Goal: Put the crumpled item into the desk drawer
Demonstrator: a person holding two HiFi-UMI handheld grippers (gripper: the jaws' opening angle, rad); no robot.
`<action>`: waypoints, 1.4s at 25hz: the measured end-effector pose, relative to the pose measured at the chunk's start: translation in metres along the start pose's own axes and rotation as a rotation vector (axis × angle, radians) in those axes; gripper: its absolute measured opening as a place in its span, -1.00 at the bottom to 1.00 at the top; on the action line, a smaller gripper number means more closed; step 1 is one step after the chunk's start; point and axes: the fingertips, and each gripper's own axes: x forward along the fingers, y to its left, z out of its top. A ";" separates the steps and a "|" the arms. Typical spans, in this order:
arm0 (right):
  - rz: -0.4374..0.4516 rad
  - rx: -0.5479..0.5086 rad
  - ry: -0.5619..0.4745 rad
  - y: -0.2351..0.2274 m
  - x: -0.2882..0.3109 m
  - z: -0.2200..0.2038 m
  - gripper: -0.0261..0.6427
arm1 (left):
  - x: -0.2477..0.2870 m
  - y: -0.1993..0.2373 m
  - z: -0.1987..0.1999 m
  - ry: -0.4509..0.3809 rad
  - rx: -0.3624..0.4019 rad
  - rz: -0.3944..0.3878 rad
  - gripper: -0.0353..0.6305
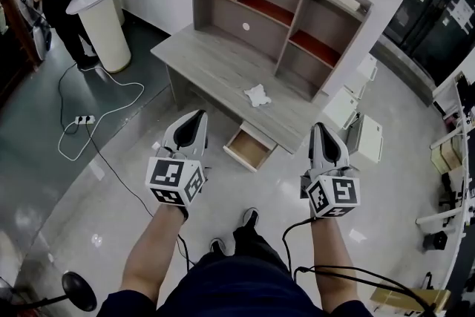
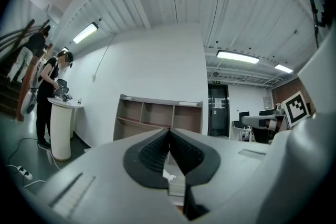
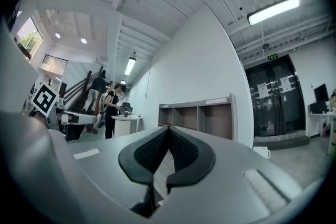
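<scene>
Left gripper (image 1: pixel 198 115) and right gripper (image 1: pixel 320 127) both empty with fingers together, well short of bench (image 1: pixel 208 56) carrying crumpled white item (image 1: pixel 257 94), drawer (image 1: pixel 249 148) open.

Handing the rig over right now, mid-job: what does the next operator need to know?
Claws: the left claw is shut and empty; the right claw is shut and empty. Both are held in front of the desk, short of it.
Things: the crumpled white item lies on the desk top, above the drawer, with neither claw touching it. The drawer is pulled open and looks empty.
Done: drawer open.
Left: open one claw, pick up the crumpled white item and drop it into the drawer.
</scene>
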 end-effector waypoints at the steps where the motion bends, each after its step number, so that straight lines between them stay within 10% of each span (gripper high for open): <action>1: 0.006 0.008 -0.001 -0.002 0.007 -0.002 -0.90 | 0.005 0.000 0.000 0.002 0.007 0.002 -0.88; 35: 0.131 0.149 0.048 -0.127 0.190 -0.066 -0.90 | 0.182 0.020 -0.034 0.098 0.044 0.163 -0.88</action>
